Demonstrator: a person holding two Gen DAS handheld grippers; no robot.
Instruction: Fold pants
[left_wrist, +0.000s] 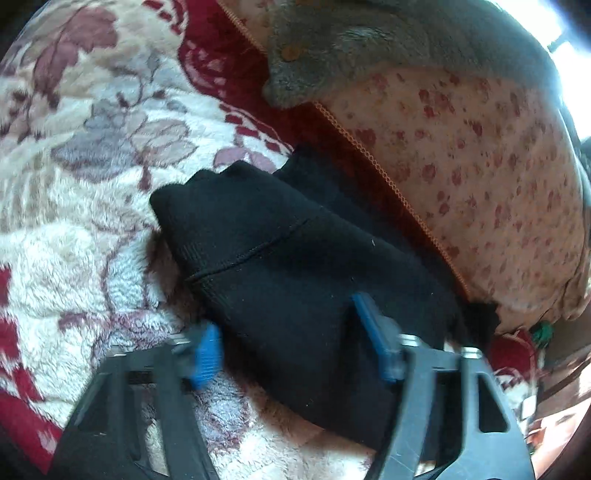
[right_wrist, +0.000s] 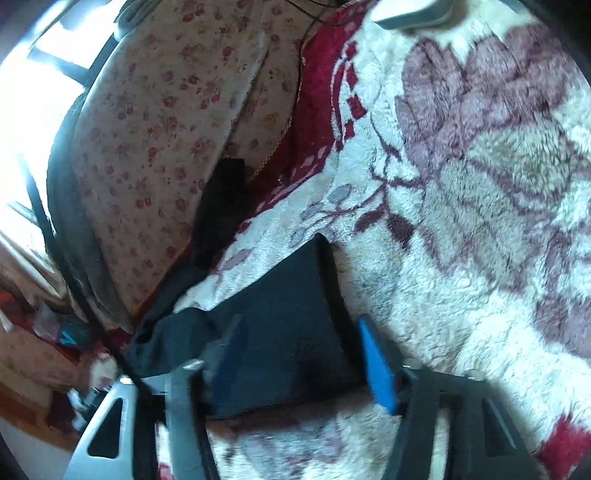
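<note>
The black pants (left_wrist: 291, 258) lie folded into a thick bundle on a fluffy cream blanket (left_wrist: 74, 236) with a maroon floral pattern. In the left wrist view the left gripper (left_wrist: 291, 343) has its blue-padded fingers (left_wrist: 207, 354) spread apart, with the near part of the bundle lying between them; the cloth passes under the right-hand finger while the left-hand finger sits at the bundle's edge over the blanket. Whether the pads touch the fabric cannot be told. Ahead of the fingers and to their right, a cushion (left_wrist: 480, 177) in pale fabric with small red flowers borders the pants, and a grey garment (left_wrist: 369, 44) drapes over its far side. In the right wrist view the right gripper (right_wrist: 303, 354) also has its fingers (right_wrist: 376, 365) apart, straddling the pants (right_wrist: 288, 325), whose folded corner points away ahead of them. The flowered cushion (right_wrist: 147, 155) rises ahead to the left, the blanket (right_wrist: 480, 221) spreads to the right.
</note>
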